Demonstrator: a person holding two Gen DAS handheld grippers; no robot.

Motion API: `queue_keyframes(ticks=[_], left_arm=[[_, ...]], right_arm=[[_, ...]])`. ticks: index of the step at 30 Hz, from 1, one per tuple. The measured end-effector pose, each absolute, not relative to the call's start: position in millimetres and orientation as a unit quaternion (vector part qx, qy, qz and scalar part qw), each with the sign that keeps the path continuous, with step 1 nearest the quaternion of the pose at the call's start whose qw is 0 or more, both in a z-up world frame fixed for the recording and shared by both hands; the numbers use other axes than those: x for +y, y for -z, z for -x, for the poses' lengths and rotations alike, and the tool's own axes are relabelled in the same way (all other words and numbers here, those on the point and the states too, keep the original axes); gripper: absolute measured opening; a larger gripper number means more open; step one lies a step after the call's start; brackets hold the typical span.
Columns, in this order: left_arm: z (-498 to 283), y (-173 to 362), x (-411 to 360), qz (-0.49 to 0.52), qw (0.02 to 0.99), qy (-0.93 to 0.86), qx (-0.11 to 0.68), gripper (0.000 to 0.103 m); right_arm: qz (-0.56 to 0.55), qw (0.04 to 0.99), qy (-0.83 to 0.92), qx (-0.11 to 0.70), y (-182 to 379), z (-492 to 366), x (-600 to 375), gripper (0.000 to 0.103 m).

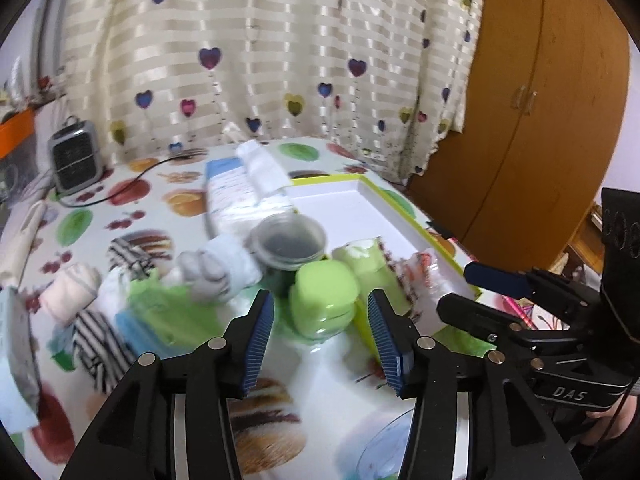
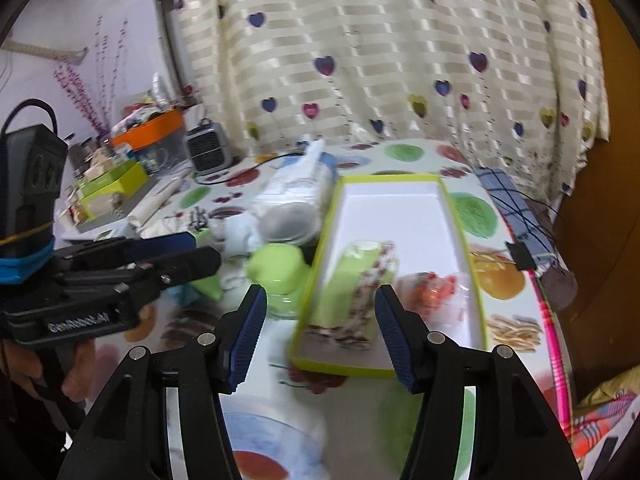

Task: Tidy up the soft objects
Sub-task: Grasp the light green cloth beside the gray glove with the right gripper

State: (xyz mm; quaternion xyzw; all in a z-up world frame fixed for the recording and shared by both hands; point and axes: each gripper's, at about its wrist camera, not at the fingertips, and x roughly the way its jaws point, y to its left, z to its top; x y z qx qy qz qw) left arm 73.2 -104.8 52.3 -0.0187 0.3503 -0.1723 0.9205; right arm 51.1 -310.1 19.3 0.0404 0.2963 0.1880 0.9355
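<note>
Beyond the jaws, a cream striped curtain [image 1: 280, 52] dotted with coloured hearts hangs behind the tabletop [image 1: 132, 200], which wears a fruit-print cover. To the right stands a brown wooden wardrobe [image 1: 532, 112]. Far left, a pale lilac wall [image 2: 80, 40] and a small grey heater [image 1: 74, 158].

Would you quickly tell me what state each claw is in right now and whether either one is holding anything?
Left claw: open, nothing between its blue pads.
Right claw: open, holding nothing.
</note>
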Motion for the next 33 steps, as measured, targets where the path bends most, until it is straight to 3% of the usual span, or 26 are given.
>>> queue_keyframes(ticks=[33], left_arm=[[-58.0,-27.6,-5.3,0.083,0.926,0.088,0.357,0.048]], right_arm=[[-0.001,0.912,-0.256,0.320,-18.8,-51.1,-235.5,0.057]])
